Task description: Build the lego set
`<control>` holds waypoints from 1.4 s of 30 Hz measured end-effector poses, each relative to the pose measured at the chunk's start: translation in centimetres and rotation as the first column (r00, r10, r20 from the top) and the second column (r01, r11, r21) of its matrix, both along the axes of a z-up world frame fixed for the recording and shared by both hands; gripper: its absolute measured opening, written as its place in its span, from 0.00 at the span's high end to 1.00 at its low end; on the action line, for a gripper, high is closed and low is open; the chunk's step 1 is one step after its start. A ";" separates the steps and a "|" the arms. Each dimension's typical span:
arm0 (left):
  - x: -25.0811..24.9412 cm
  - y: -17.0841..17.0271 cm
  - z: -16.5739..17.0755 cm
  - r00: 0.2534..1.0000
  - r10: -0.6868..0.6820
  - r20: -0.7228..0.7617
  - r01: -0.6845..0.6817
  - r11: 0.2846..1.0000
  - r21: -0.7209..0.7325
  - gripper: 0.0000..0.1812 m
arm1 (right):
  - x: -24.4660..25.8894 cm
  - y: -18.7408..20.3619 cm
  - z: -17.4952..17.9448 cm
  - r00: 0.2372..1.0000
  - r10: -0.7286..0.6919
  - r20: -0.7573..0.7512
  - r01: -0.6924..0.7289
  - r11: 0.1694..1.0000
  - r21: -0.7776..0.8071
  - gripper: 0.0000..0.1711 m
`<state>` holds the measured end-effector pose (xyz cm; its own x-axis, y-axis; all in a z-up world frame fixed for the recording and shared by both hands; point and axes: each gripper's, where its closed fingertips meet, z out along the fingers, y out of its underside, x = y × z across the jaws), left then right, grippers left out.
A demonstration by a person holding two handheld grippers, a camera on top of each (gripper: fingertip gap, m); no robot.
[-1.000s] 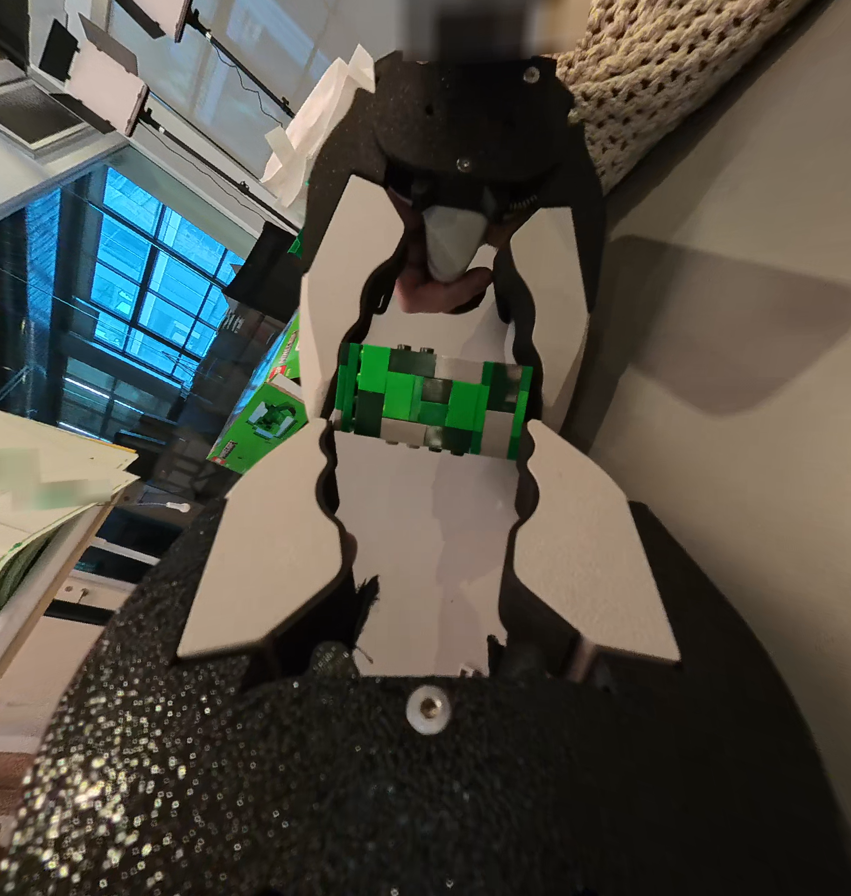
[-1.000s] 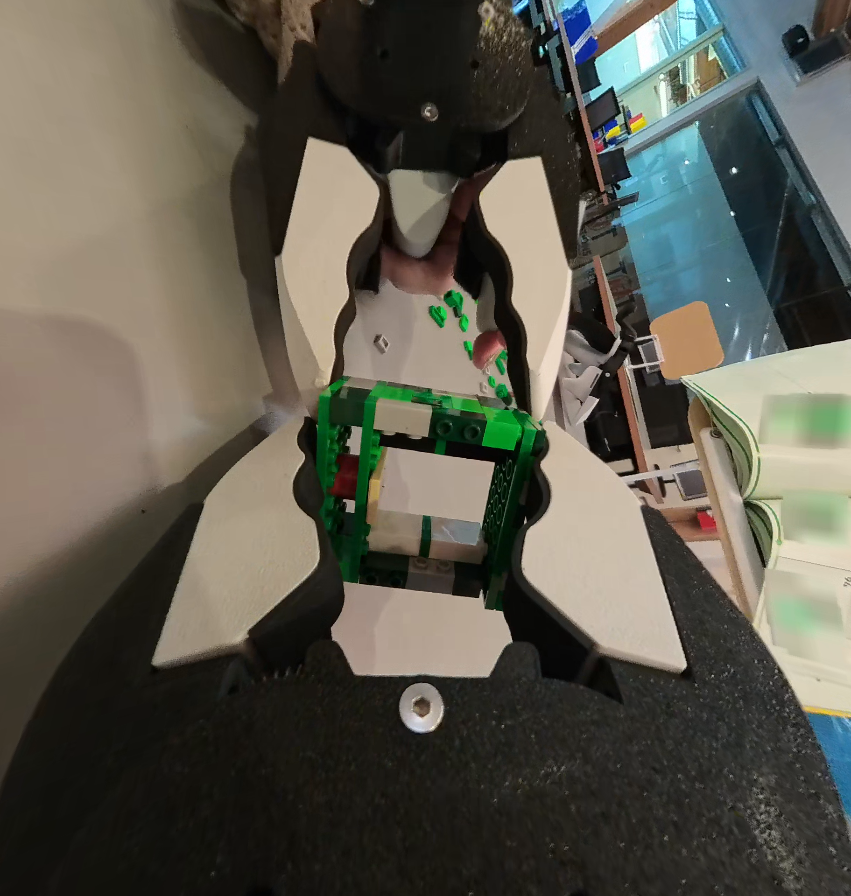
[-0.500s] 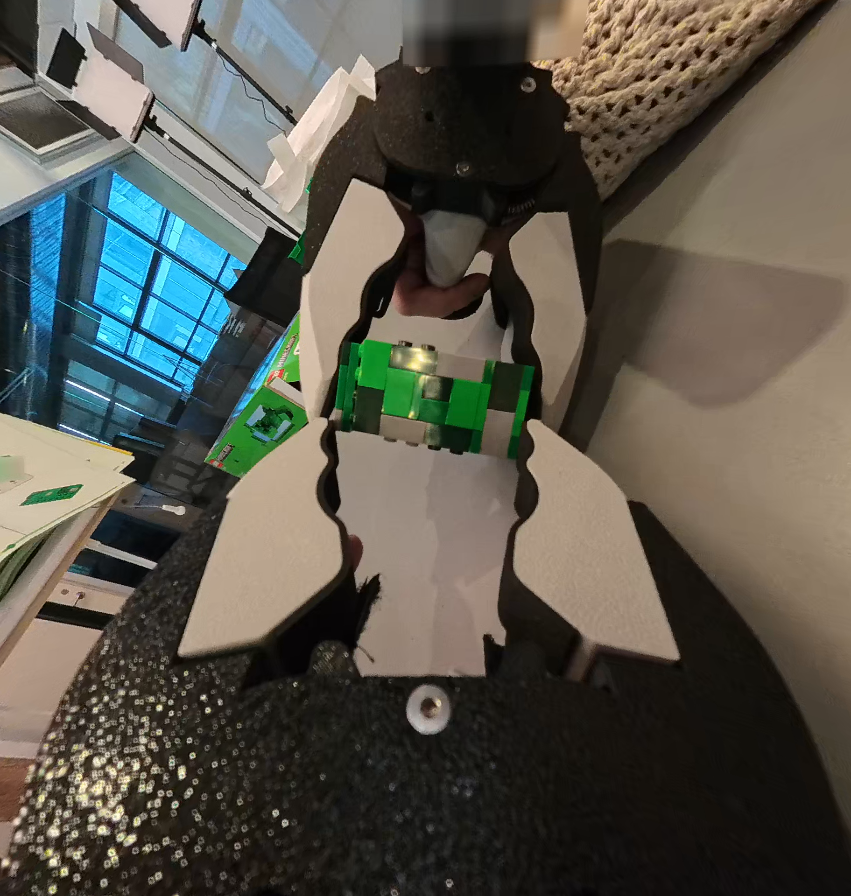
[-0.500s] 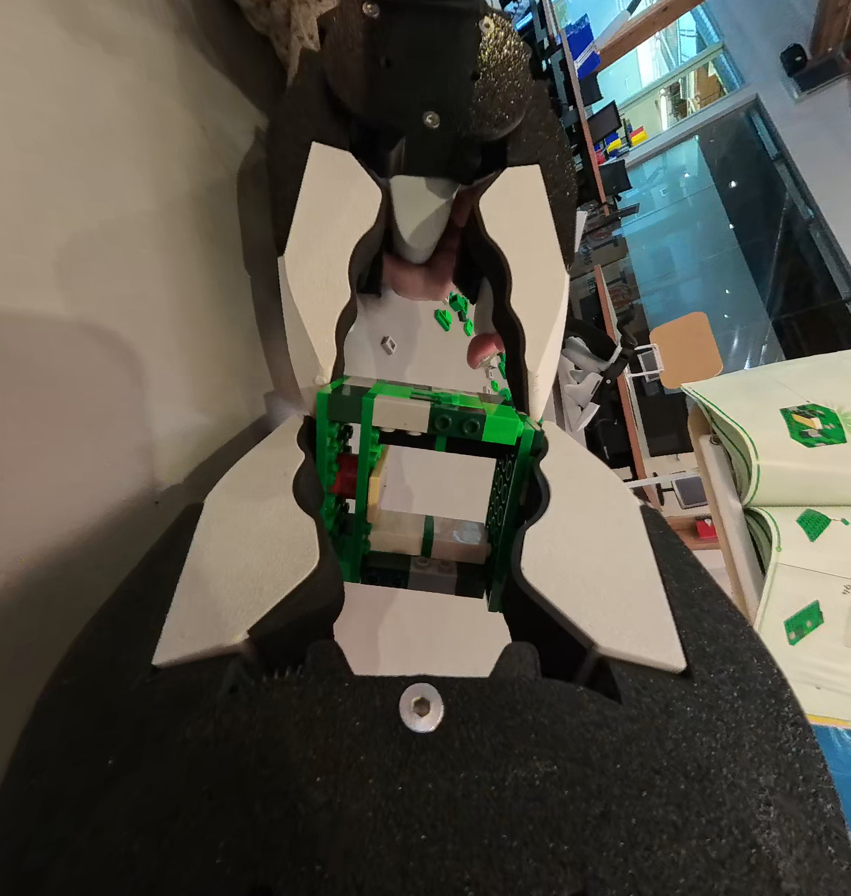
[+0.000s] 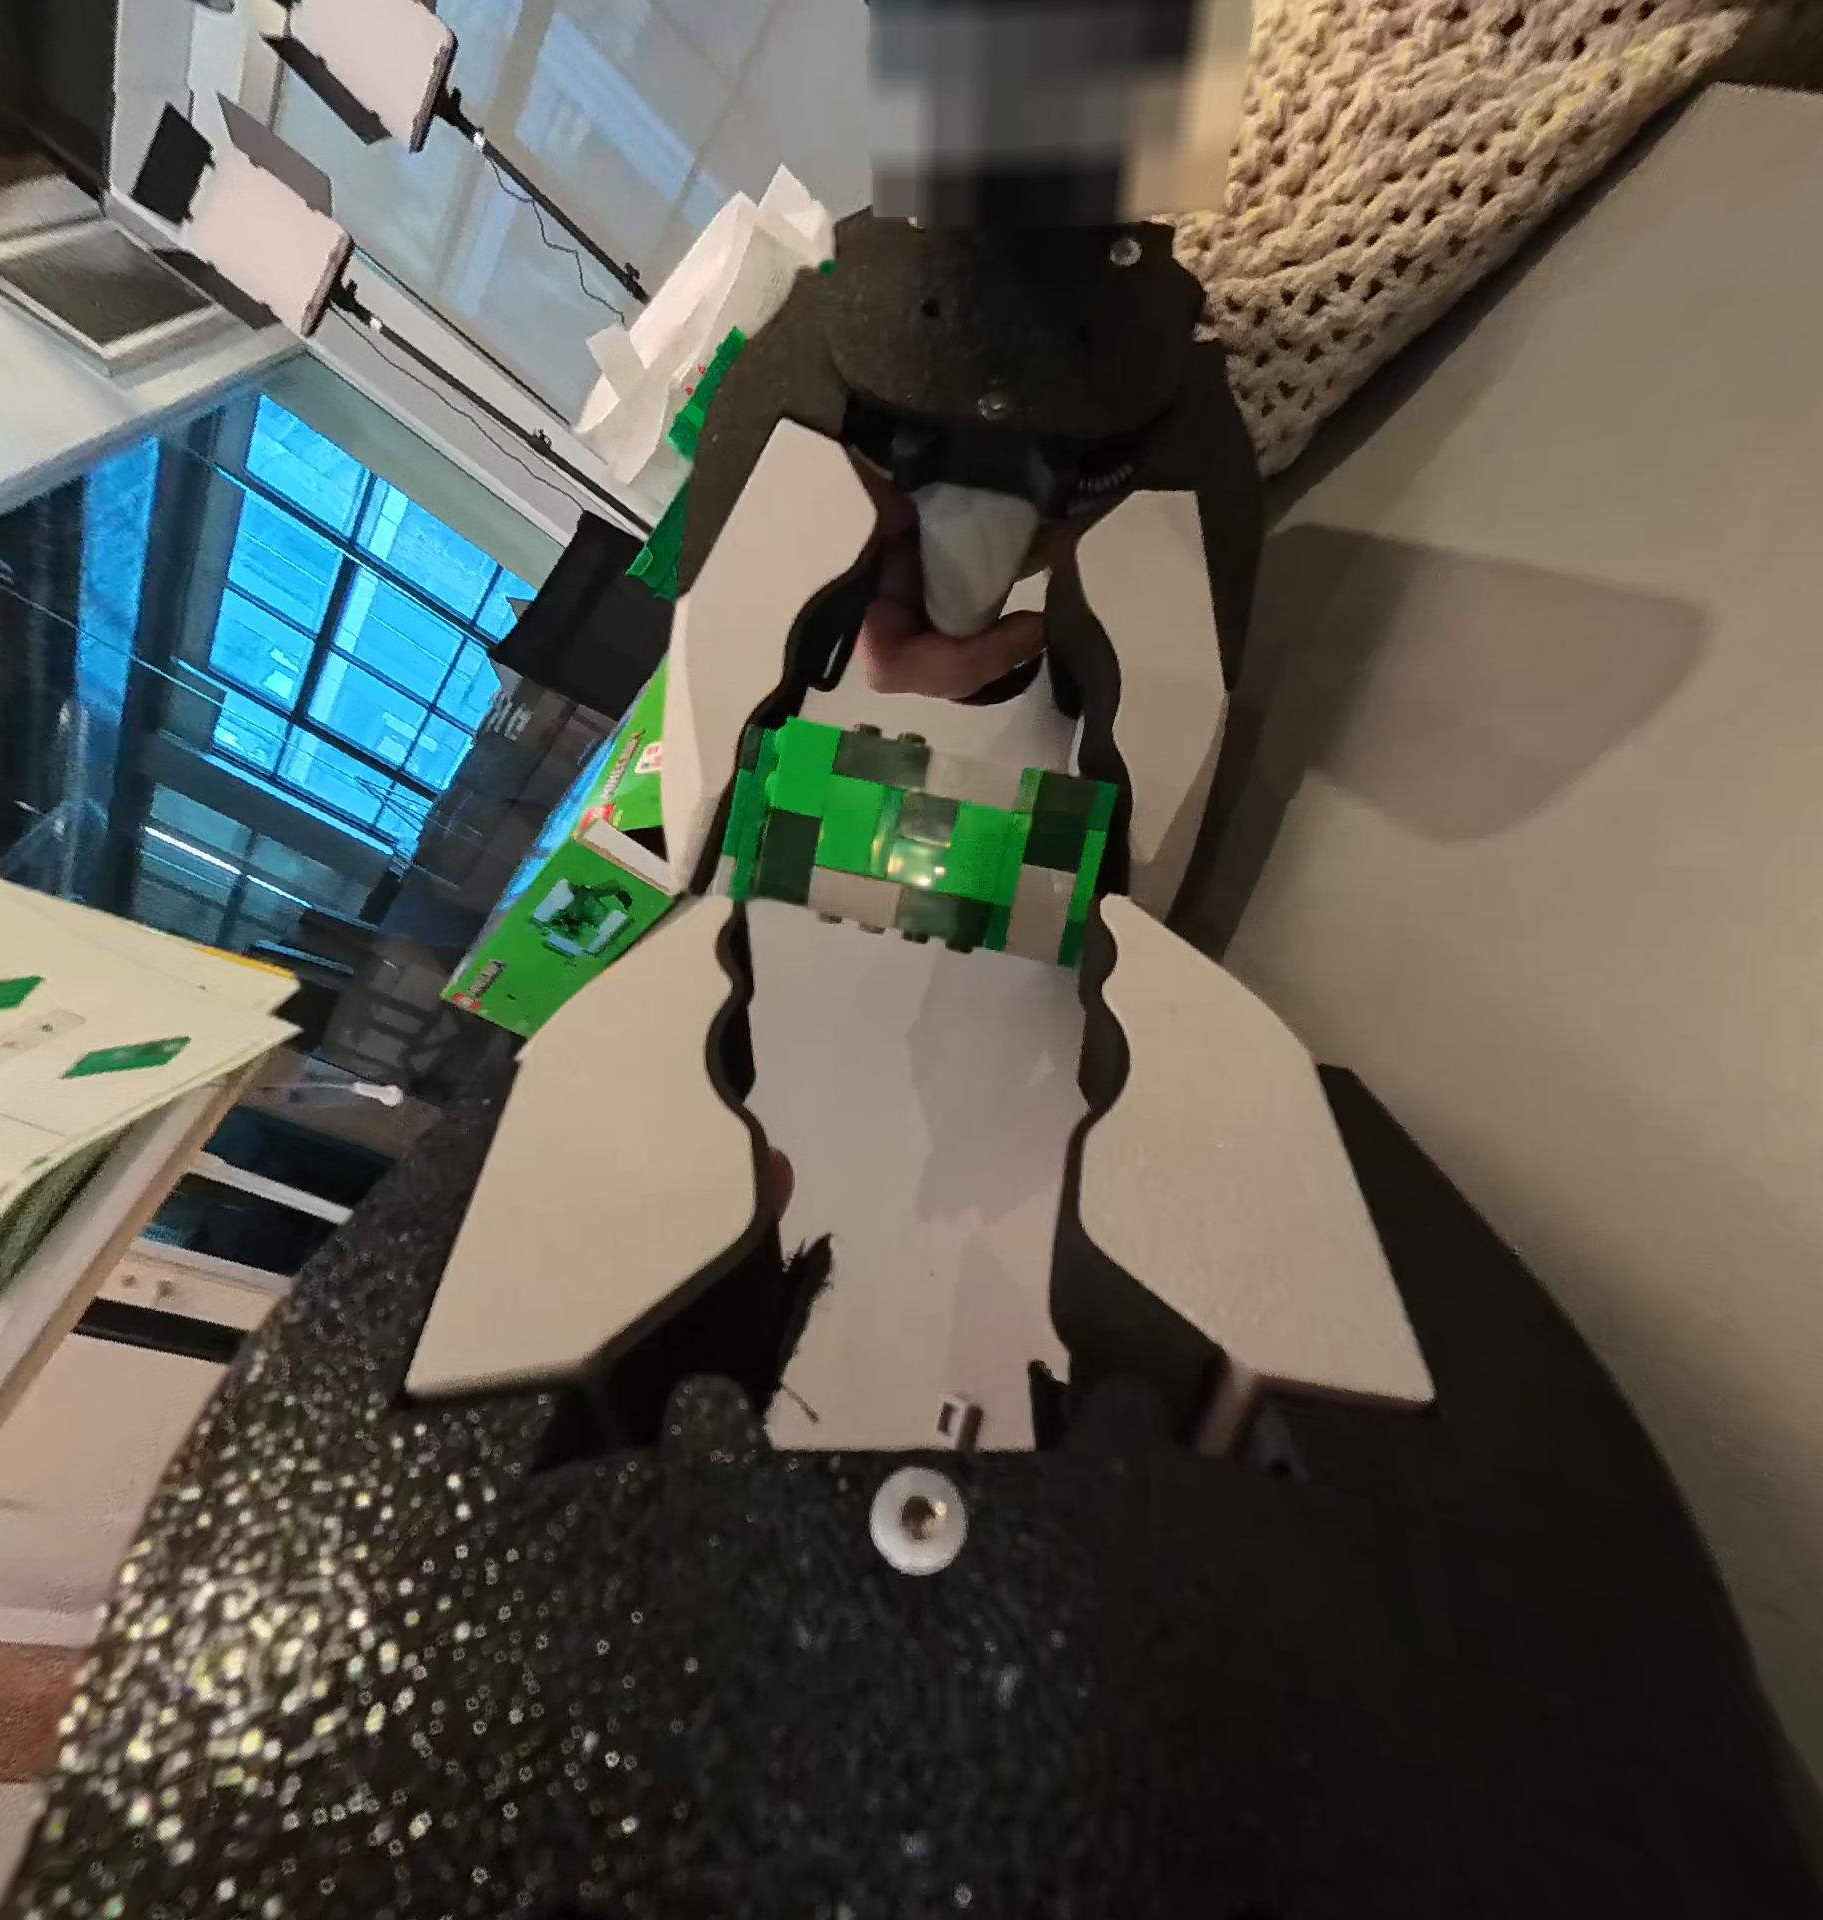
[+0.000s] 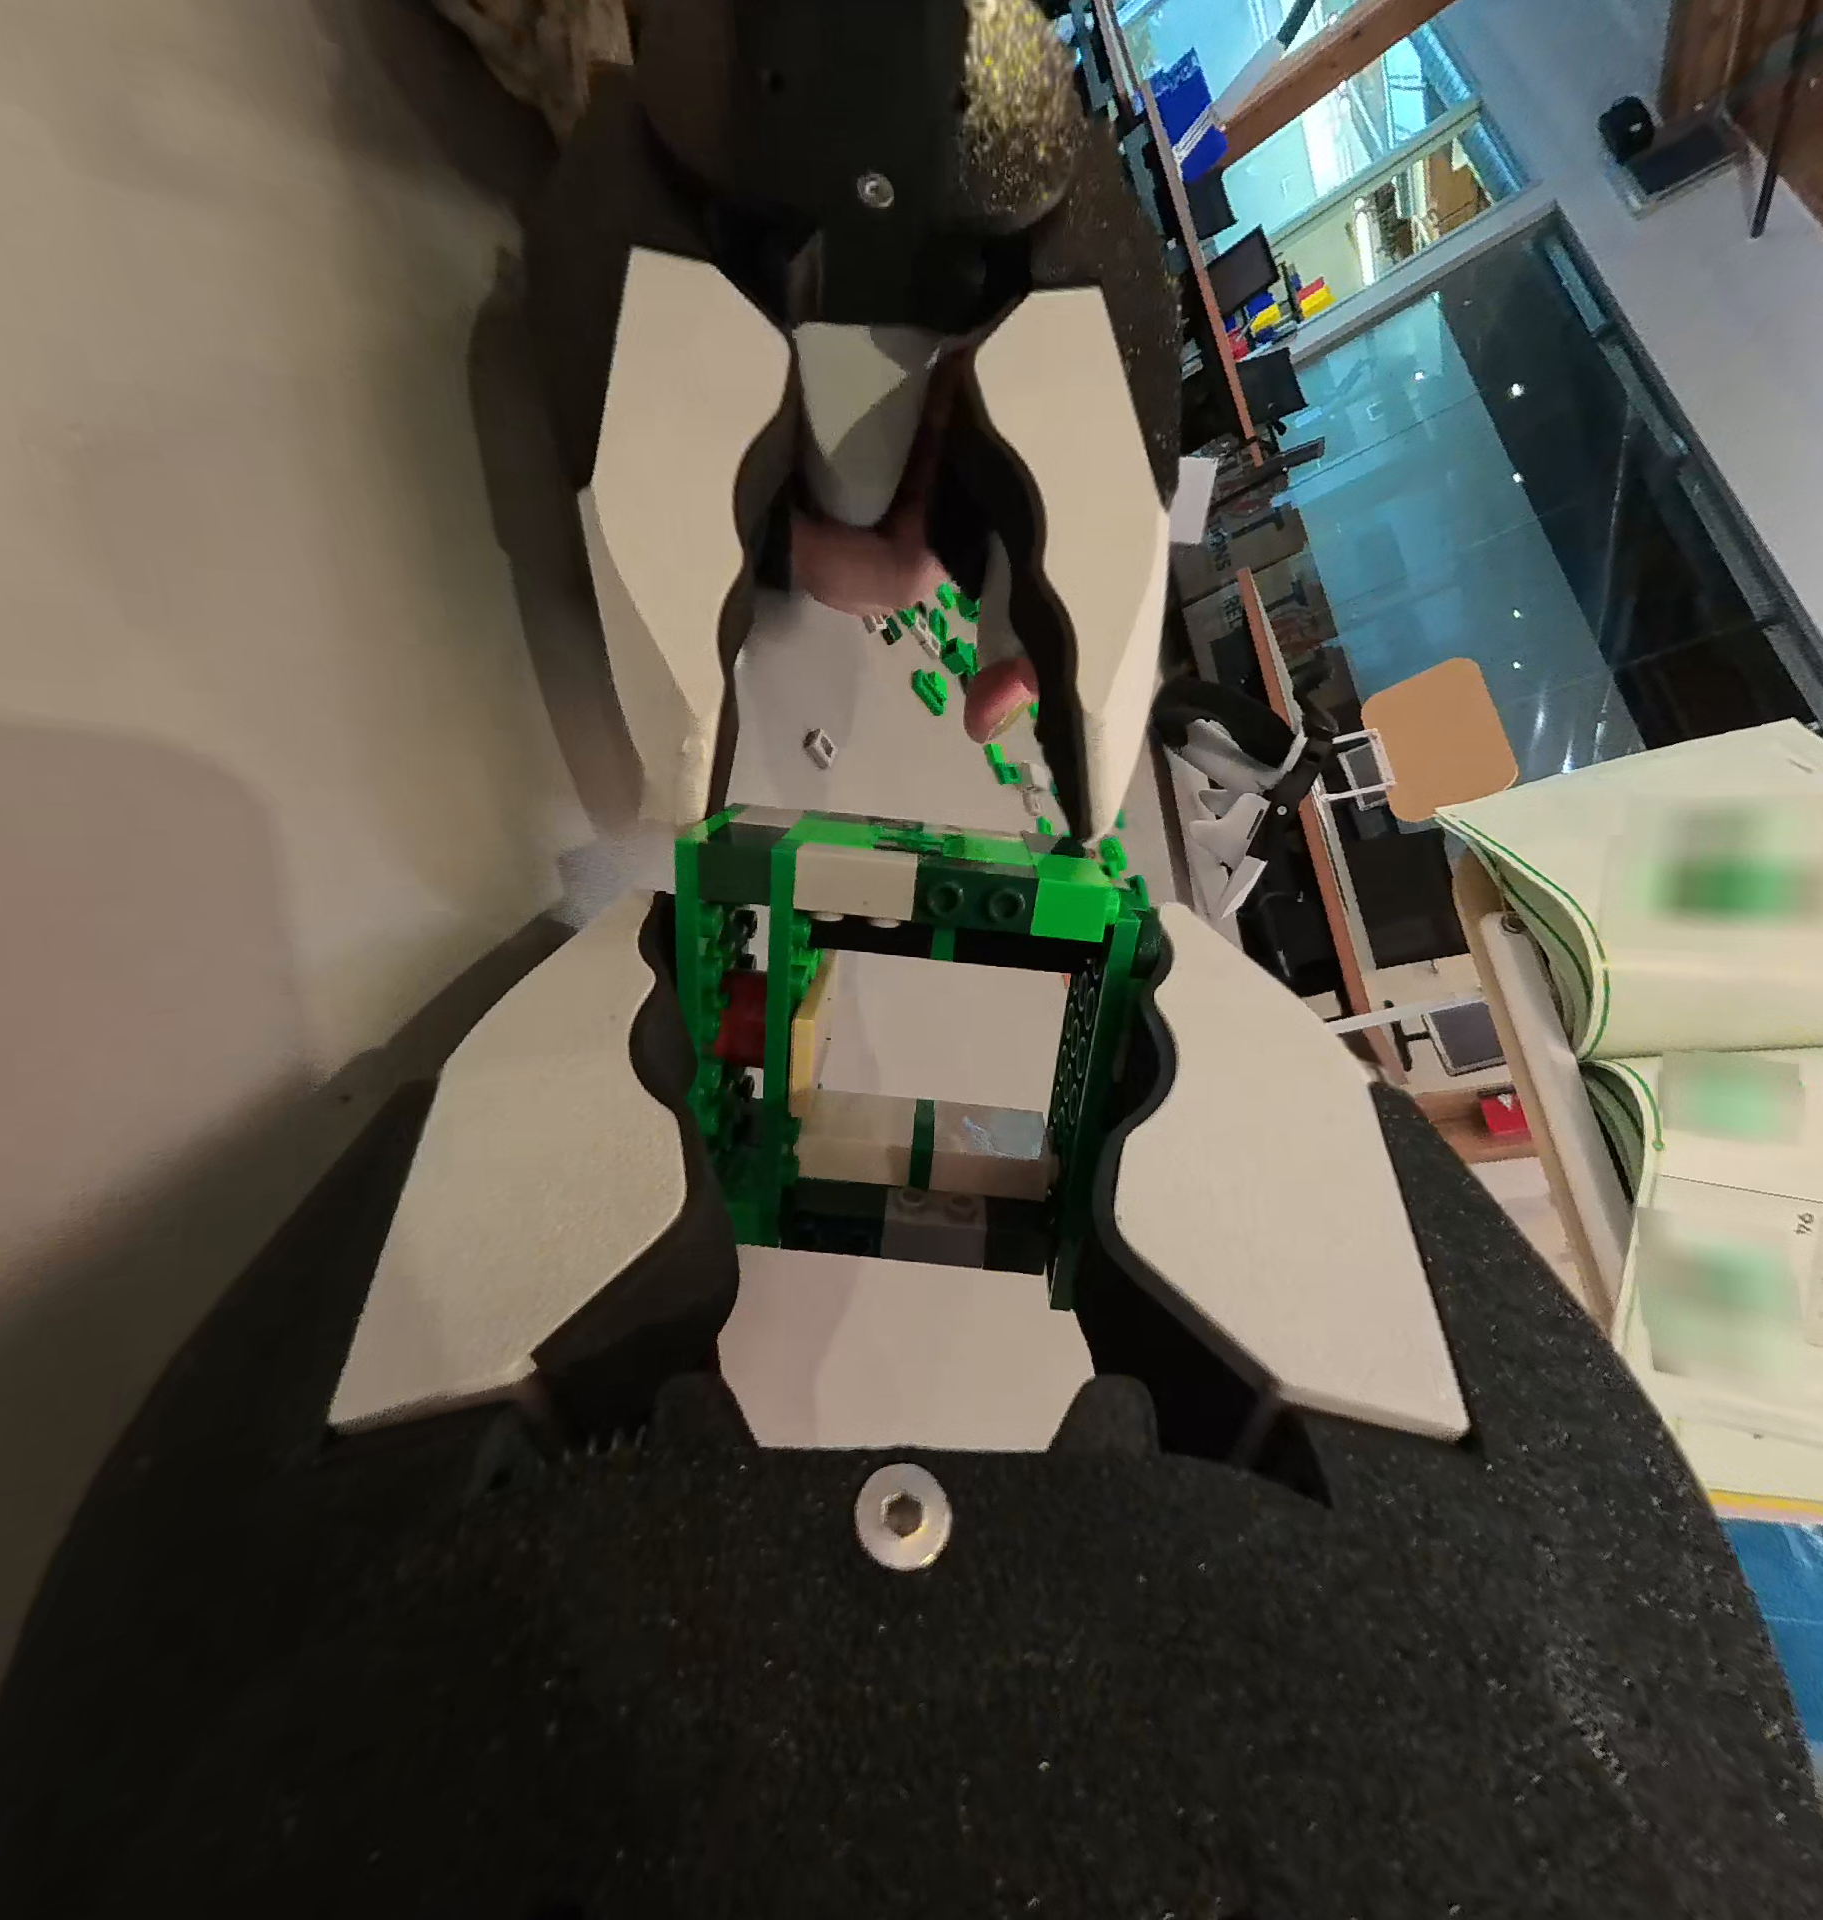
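A green, grey and white lego build [image 6: 917, 1039], an open box-like frame, is clamped sideways between the fingers of my right gripper [image 6: 902, 909]. It also shows in the left wrist view [image 5: 917, 842] as a green checked band. My left gripper [image 5: 915, 906] faces the right one and pinches the opposite end of the build with just its fingertips [image 5: 720, 925] at the corners. In the right wrist view, the left gripper's white fingers [image 6: 658, 582] reach the build's far edge. Both grippers hold the build above the white table [image 5: 907, 1122].
Several loose green and grey pieces [image 6: 938, 665] lie on the table beyond the build. A person's fingertip [image 6: 1000, 696] is near them. An open instruction booklet [image 6: 1717, 935] lies to the right and also shows in the left wrist view [image 5: 86, 1039]. A green set box [image 5: 564, 935] stands behind. Left and right tips are no more than a few centimetres apart.
Both grippers and the build have shifted and tilted slightly together. Both grips look unchanged.
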<state>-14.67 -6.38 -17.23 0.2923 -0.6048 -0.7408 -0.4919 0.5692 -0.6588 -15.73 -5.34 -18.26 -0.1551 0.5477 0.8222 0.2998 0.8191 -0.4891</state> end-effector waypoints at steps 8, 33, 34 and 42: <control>-1.4 0.9 1.8 0.958 0.204 0.201 -0.131 0.936 -0.327 0.72 | 0.1 2.0 -0.2 0.987 -0.162 0.001 0.154 0.937 0.314 0.52; -0.3 2.7 -0.1 0.913 0.388 0.124 -0.273 0.809 -0.520 0.76 | -0.5 2.4 -0.1 0.960 -0.278 0.027 0.224 0.823 0.522 0.54; -0.3 2.6 -0.1 0.914 0.387 0.122 -0.274 0.811 -0.517 0.76 | -0.4 2.4 -0.1 0.959 -0.283 0.029 0.225 0.817 0.531 0.54; -0.4 2.5 -0.4 0.920 0.383 0.087 -0.300 0.829 -0.473 0.76 | 0.0 2.6 0.0 0.947 -0.317 0.052 0.241 0.809 0.537 0.53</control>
